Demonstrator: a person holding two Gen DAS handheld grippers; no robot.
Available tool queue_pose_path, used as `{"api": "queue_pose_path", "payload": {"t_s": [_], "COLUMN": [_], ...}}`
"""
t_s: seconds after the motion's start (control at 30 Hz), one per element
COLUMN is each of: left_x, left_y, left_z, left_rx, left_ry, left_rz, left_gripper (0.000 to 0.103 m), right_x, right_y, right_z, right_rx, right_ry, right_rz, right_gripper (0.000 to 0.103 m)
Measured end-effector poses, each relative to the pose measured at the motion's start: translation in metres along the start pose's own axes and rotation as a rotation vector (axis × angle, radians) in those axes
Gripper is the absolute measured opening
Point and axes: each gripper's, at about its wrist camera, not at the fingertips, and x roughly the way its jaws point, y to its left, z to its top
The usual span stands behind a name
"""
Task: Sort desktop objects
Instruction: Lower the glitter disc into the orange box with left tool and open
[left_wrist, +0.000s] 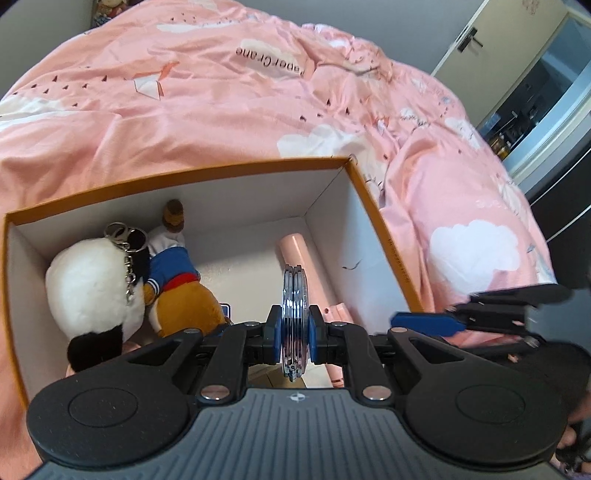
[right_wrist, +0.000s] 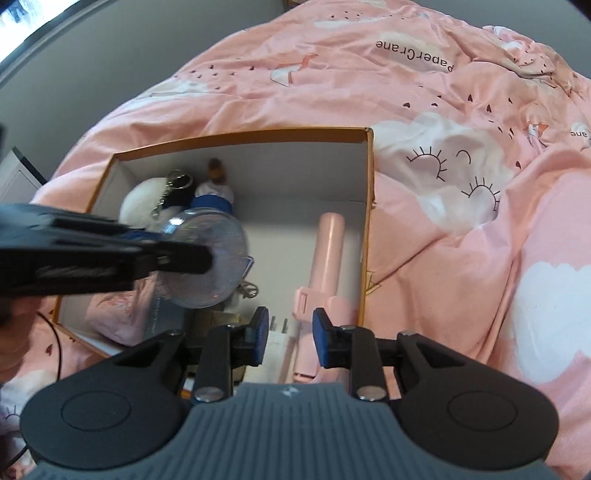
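An orange-rimmed box (left_wrist: 221, 171) (right_wrist: 240, 134) with a white inside lies on the bed. It holds a panda plush keychain (left_wrist: 92, 284) (right_wrist: 142, 206), a brown bear plush (left_wrist: 184, 295) (right_wrist: 216, 192) in a blue and white shirt, and a pink tube-shaped device (left_wrist: 295, 251) (right_wrist: 328, 251). My left gripper (left_wrist: 294, 325) (right_wrist: 199, 254) hangs over the box, shut on a clear round disc (left_wrist: 294, 295) (right_wrist: 218, 273) held on edge. My right gripper (right_wrist: 290, 339) (left_wrist: 461, 312) stands open over the box's near right corner. A white plug (right_wrist: 275, 345) and the pink device's handle lie below it, untouched.
A rumpled pink quilt (left_wrist: 258, 92) (right_wrist: 461, 184) with white clouds surrounds the box. A pink fabric item (right_wrist: 118, 317) lies in the box's near left part. A door and a dark doorway (left_wrist: 517, 92) stand at the far right. A thin cable (right_wrist: 55, 354) runs by the box's left corner.
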Motion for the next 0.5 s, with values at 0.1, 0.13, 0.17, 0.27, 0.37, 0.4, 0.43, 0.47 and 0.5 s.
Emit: {"api": "queue_pose_path", "payload": {"t_s": [0.1, 0.13, 0.17, 0.27, 0.37, 0.4, 0.43, 0.47, 0.5], "left_x": [0.017, 0.023, 0.028, 0.043, 0.054, 0.057, 0.060, 0.063, 0.065], "left_y": [0.000, 0.000, 0.001, 0.003, 0.009, 0.012, 0.015, 0.016, 0.016], "left_z": [0.004, 0.005, 0.006, 0.005, 0.004, 0.003, 0.002, 0.001, 0.001], "left_rx": [0.022, 0.028, 0.032, 0.031, -0.009, -0.030, -0.051, -0.061, -0.059], "left_ry": [0.030, 0.045, 0.057, 0.083, 0.093, 0.099, 0.108, 0.115, 0.119], "left_rz": [0.023, 0.022, 0.023, 0.031, 0.004, -0.021, -0.042, -0.044, -0.030], "left_gripper": [0.015, 0.015, 0.015, 0.015, 0.015, 0.015, 0.015, 0.015, 0.015], "right_x": [-0.001, 0.000, 0.001, 0.004, 0.007, 0.008, 0.008, 0.008, 0.008], "right_y": [0.001, 0.001, 0.001, 0.001, 0.000, -0.001, -0.003, -0.003, -0.004], "right_z": [-0.004, -0.005, -0.006, -0.010, -0.012, -0.013, -0.013, -0.014, -0.014], "right_rx": [-0.008, -0.010, -0.007, 0.006, 0.015, 0.019, 0.024, 0.028, 0.030], "right_ry": [-0.014, -0.017, -0.018, -0.020, -0.028, -0.031, -0.032, -0.033, -0.034], "right_rz": [0.000, 0.007, 0.016, 0.020, 0.008, 0.014, 0.020, 0.022, 0.020], "right_gripper": [0.029, 0.029, 0.029, 0.029, 0.029, 0.029, 0.029, 0.029, 0.029]}}
